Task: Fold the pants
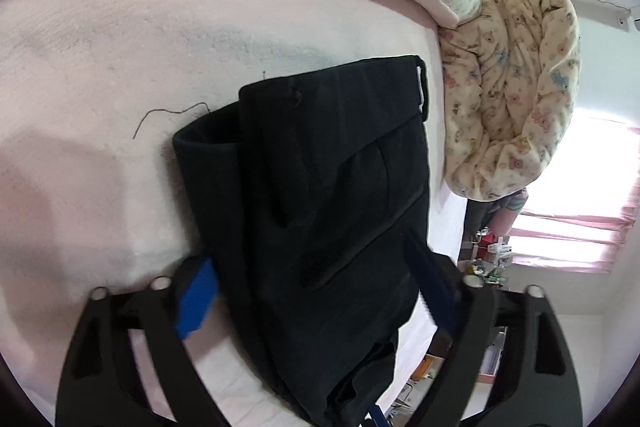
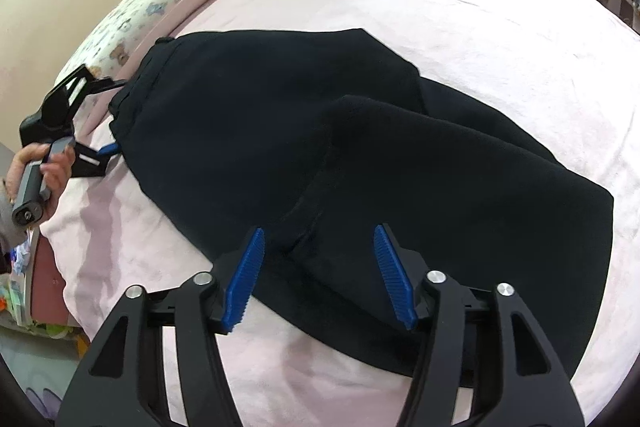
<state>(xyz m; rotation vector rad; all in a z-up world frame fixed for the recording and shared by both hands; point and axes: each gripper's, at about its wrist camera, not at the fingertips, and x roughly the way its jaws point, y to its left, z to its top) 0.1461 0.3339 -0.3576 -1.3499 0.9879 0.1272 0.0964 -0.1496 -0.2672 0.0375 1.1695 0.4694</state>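
Your right tongs (image 2: 318,277) have black, cut-out arms with silver screw heads at the joints and ribbed blue pads (image 2: 244,281). Your left tongs (image 1: 316,295) match them, black with blue pads. Your left hand (image 2: 50,169) grips a grey handle (image 2: 32,195).

both grippers point downward with jaws apart, left gripper (image 1: 316,291) wider than right gripper (image 2: 319,277).

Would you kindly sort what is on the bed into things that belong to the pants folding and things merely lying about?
Part of the job:
pants
left gripper
right gripper
bed, the work surface

Lying about:
printed quilt
pillow
loose thread
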